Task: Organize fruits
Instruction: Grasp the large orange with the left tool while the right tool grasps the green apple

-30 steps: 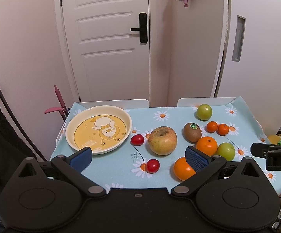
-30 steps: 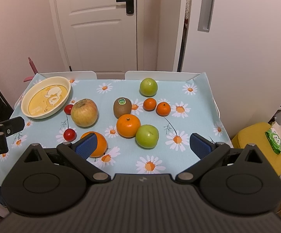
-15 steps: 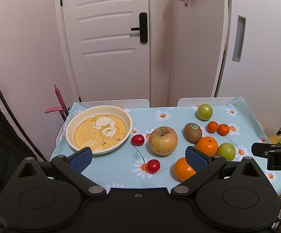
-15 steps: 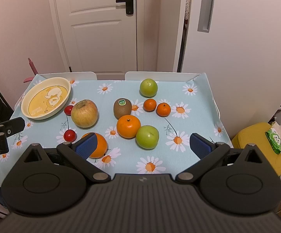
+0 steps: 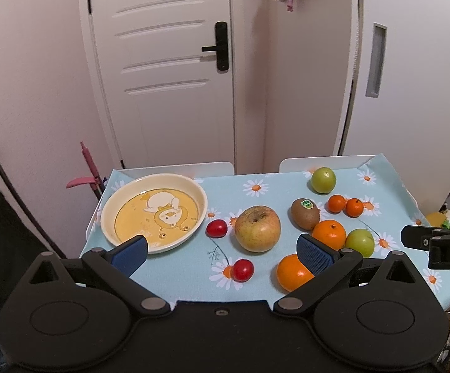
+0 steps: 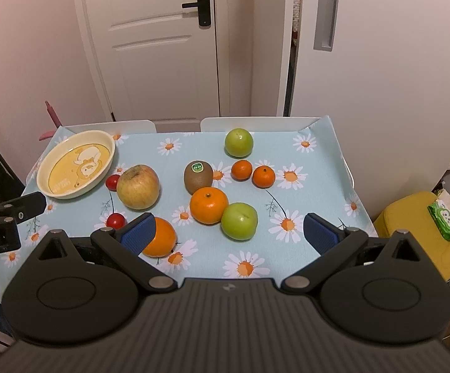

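1. The left tool (image 5: 222, 250) hangs above the near edge of the surface (image 5: 265, 289), its blue-padded fingers (image 5: 313, 253) spread wide with nothing between them.
2. The right tool (image 6: 229, 233) is likewise released, fingers wide apart and holding nothing, above the near right part of the surface.
3. A round cream plate with a yellow cartoon-duck centre (image 5: 198, 192) sits at the far left corner of the daisy-print blue cloth and holds no fruit.
4. A large yellow-red apple (image 5: 257, 228) lies near the middle, with one small red cherry tomato (image 5: 216, 228) just beside the plate's rim and another red cherry tomato (image 5: 242, 269) closer to the near edge.
5. A brown kiwi with a green sticker (image 6: 198, 176) stands right of the apple, just behind a medium orange (image 6: 208, 205) that touches a green apple (image 6: 239, 220).
6. Two small tangerines (image 6: 252, 173) sit side by side farther back, a second green apple (image 6: 238, 143) behind them.
7. Another orange (image 6: 161, 242) lies near the front edge, partly hidden by the right tool's left finger.
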The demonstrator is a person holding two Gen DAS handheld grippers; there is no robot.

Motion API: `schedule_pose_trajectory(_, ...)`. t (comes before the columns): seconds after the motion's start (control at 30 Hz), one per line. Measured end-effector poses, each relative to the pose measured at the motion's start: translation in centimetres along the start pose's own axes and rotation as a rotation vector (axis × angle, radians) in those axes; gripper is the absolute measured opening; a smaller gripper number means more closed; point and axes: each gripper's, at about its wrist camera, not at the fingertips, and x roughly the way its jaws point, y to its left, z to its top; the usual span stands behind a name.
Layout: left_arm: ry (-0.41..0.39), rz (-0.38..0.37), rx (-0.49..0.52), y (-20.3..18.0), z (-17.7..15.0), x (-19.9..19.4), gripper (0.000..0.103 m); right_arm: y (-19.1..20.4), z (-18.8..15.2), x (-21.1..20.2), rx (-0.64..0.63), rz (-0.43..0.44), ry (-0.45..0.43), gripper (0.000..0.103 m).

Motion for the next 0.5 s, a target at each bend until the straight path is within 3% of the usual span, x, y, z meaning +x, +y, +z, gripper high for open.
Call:
schedule_pose_trajectory(0.3, -0.002, -0.081, 0.082, -1.3, 0.2, 1.5, 0.103, -1.3, -0.4, 0.8, -0.001, -0.002, 0.001, 0.103)
schedule_pose_trajectory(0.5, 0.017, -0.095, 0.092, -3.0, -0.7, 3.2, 0.103, -3.4, -0.3, 3.2, -0.065, 0.053, 0.004, 0.103)
